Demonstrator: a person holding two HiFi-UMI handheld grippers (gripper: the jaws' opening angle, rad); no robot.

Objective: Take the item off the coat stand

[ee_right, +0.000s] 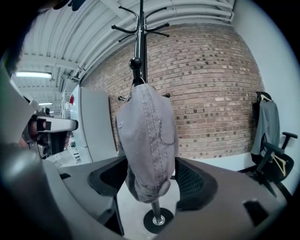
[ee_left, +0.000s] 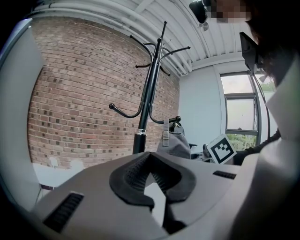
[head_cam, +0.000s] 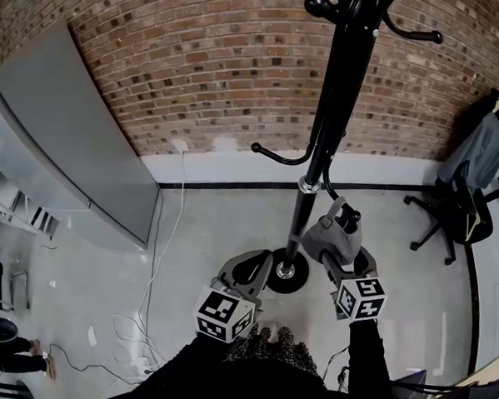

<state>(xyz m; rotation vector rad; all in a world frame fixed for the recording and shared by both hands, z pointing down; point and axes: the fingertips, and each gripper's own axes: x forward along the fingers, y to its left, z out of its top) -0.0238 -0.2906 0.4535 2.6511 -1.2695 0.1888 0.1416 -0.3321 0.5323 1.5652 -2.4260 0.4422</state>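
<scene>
A black coat stand (head_cam: pixel 328 132) rises in front of a brick wall. A grey cap (head_cam: pixel 333 236) hangs from one of its low hooks. My right gripper (head_cam: pixel 342 259) is open, and its jaws stand wide on either side of the cap without pressing on it. In the right gripper view the cap (ee_right: pixel 147 140) fills the gap between the two dark pads (ee_right: pixel 194 180) of the right gripper (ee_right: pixel 150 171). My left gripper (head_cam: pixel 246 273) hangs low beside the stand's base, shut with nothing in it. From the left gripper (ee_left: pixel 150 157), the stand (ee_left: pixel 149 93) and cap (ee_left: pixel 176 143) show ahead.
The stand's round base (head_cam: pixel 287 276) sits on the pale floor right before me. An office chair with a grey jacket (head_cam: pixel 471 194) stands at the right. A large grey panel (head_cam: pixel 77 144) leans at the left. White cables (head_cam: pixel 142 331) trail over the floor.
</scene>
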